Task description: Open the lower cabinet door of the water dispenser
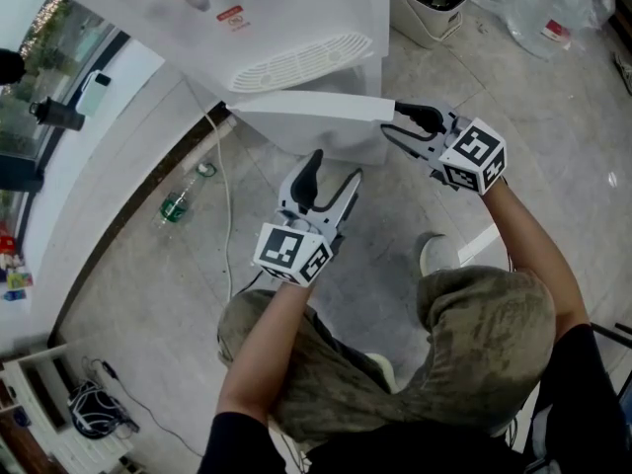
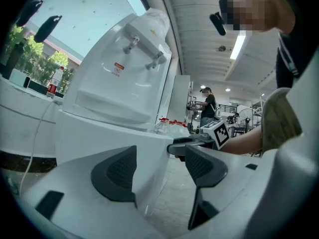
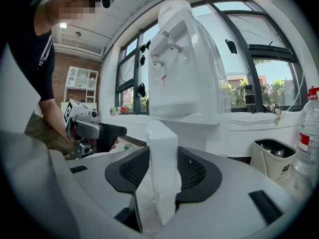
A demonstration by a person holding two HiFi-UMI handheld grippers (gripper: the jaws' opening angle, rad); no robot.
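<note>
The white water dispenser [image 1: 286,28] stands at the top of the head view, its lower cabinet door [image 1: 306,107] swung out as a long white slab. My right gripper [image 1: 413,126] is shut on the door's free end. In the right gripper view both pads press the door's edge [image 3: 162,158] from either side. My left gripper [image 1: 334,174] hovers open just in front of the door's face, nothing between its fingers. In the left gripper view the door [image 2: 124,143] fills the space beyond the open jaws, and the right gripper [image 2: 187,146] shows at its corner.
A green bottle [image 1: 178,203] and a white cable [image 1: 222,186] lie on the floor to the dispenser's left. A bin [image 1: 427,3] and plastic bags [image 1: 553,13] sit at the upper right. A water bottle [image 3: 308,133] stands at the far right.
</note>
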